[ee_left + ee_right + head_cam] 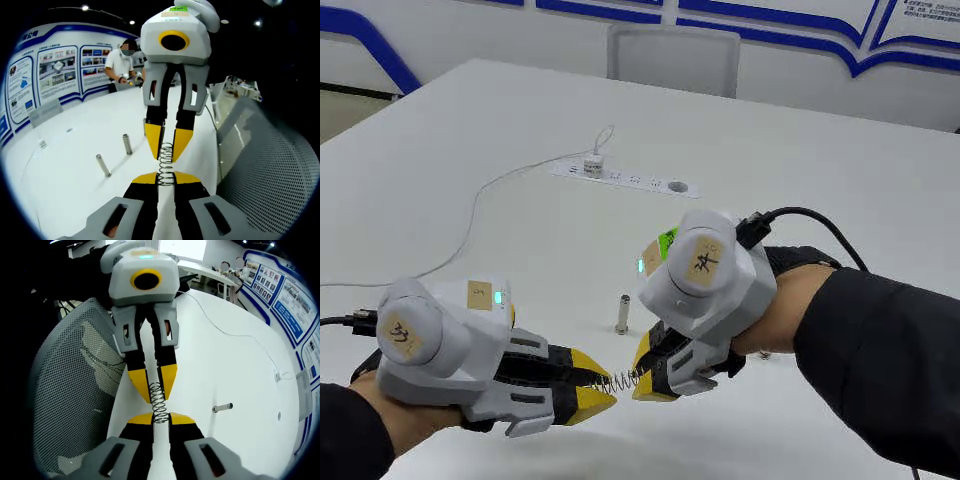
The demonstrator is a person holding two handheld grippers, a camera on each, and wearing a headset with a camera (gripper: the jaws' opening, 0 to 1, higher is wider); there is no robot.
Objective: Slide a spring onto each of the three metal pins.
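Tip to tip just above the worktop (pixel 520 240), the left claw (pixel 598 386) and the right claw (pixel 646 378) were each pinched shut on one end of the spring (pixel 618 380), which spanned the small gap between them, clear of the surface. It looked like a handover or re-grip, meant to leave one end free for threading. Nearby stood a near pin (pixel 103 165) and a far pin (pixel 127 144), both bare.

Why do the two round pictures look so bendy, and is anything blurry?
Left gripper view: the fisheye lens curves the white table; the thin coiled metal spring looks sharp. Right gripper view: same curving, on the grey mesh chair. Head view: straight lines, even light, nothing blurry.
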